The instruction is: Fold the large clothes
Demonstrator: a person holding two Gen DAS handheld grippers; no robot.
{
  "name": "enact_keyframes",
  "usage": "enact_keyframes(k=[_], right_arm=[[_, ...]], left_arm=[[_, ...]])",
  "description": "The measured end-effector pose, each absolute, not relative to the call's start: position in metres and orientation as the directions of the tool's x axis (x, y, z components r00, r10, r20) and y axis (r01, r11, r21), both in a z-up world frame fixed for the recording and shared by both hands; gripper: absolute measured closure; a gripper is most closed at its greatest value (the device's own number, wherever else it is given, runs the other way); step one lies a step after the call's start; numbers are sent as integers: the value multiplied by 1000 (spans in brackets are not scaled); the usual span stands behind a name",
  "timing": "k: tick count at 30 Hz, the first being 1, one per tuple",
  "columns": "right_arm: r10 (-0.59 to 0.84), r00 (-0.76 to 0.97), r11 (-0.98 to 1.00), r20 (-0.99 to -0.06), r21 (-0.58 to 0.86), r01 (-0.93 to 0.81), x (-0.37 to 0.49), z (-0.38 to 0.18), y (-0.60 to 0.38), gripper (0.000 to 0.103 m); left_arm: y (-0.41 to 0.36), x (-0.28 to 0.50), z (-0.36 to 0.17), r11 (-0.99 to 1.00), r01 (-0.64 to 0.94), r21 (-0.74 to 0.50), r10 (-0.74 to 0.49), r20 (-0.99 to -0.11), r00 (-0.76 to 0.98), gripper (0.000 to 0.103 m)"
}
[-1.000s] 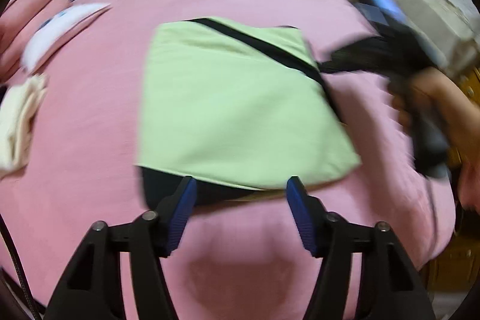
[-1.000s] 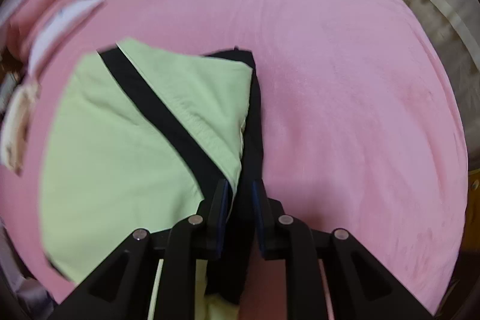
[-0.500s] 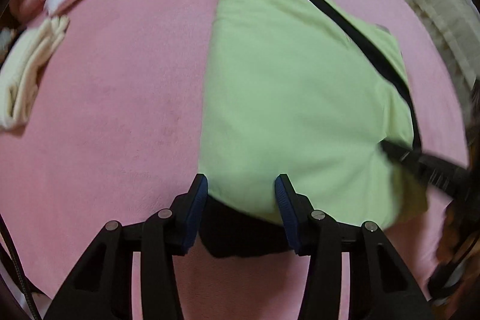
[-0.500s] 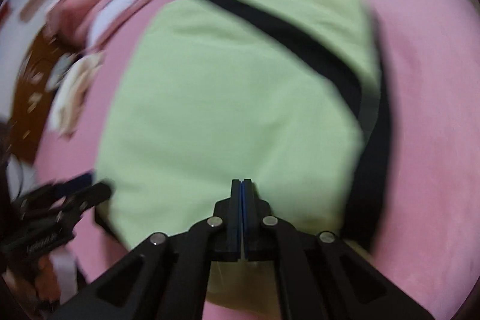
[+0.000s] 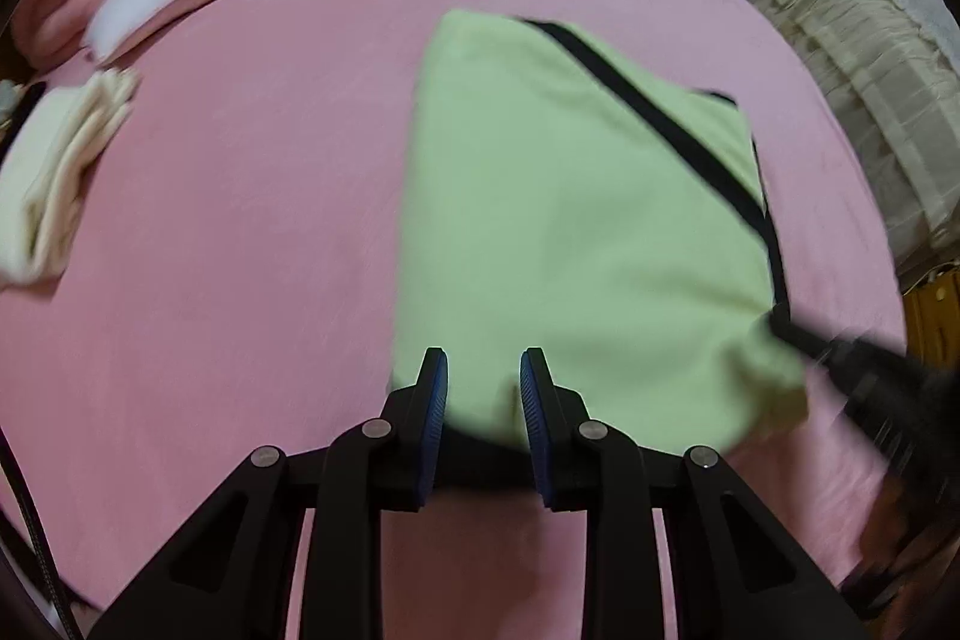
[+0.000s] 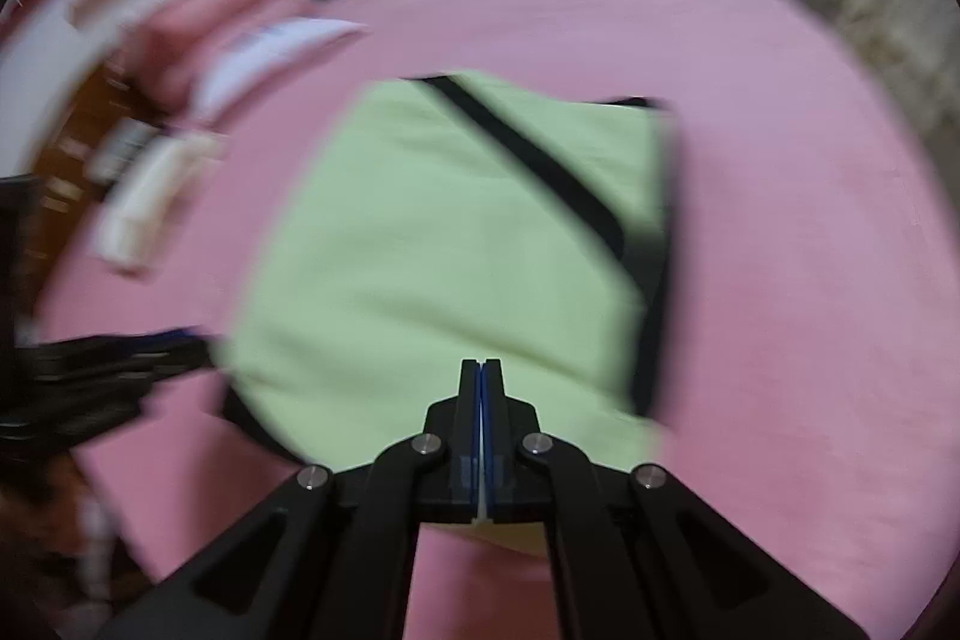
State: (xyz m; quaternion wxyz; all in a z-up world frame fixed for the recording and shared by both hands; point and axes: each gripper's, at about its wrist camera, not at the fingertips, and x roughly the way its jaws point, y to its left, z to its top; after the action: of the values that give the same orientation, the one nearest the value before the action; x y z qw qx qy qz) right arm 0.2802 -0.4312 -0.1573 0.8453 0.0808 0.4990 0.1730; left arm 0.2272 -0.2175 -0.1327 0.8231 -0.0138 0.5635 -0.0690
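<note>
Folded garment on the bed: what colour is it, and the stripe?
The folded garment is pale green; the diagonal stripe is black. Left wrist view shows it sharpest.

Matt green cloth garment (image 5: 576,232) on a soft, fuzzy pink bed cover (image 5: 252,196).

We're looking at a light green garment (image 5: 576,232), folded into a rough rectangle and lying flat on the pink bed (image 5: 240,220). A black stripe (image 5: 660,124) runs slantwise across its upper layer toward one corner, and we catch black fabric peeking out along the near edge and one side. It sits toward the middle of the bed, well in from the far edge, its near corner slightly lifted.
</note>
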Motion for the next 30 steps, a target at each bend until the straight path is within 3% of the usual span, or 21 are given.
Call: enact_keyframes(k=[3,9,14,19,21,25,30], right_arm=[[498,341,865,-797,431,-256,314,-184,-381,103],[515,394,856,-761,439,-271,376,-209,-353,103],[411,492,910,-768,377,-172,432,-224,-394,103],[395,547,884,-738,467,-8,451,-241,-476,103],[254,584,938,-771,343,44,444,-233,-488,103],[179,594,960,-784,273,70,426,-203,-486,103],[491,493,865,-718,472,-174,400,-176,-438,102]], left_arm=[[-219,275,-143,991,101,-88,-119,-920,373,80],[-217,356,-165,990,50,-135,-143,-908,394,80],[-220,389,-189,991,92,-94,-124,-900,418,81],[-197,391,-193,985,81,-154,-174,-885,431,89],[-183,384,-190,986,63,-155,-167,-891,423,91],[-190,368,-175,989,63,-133,-147,-906,396,91],[-213,332,-169,977,139,-161,-200,-918,343,88]])
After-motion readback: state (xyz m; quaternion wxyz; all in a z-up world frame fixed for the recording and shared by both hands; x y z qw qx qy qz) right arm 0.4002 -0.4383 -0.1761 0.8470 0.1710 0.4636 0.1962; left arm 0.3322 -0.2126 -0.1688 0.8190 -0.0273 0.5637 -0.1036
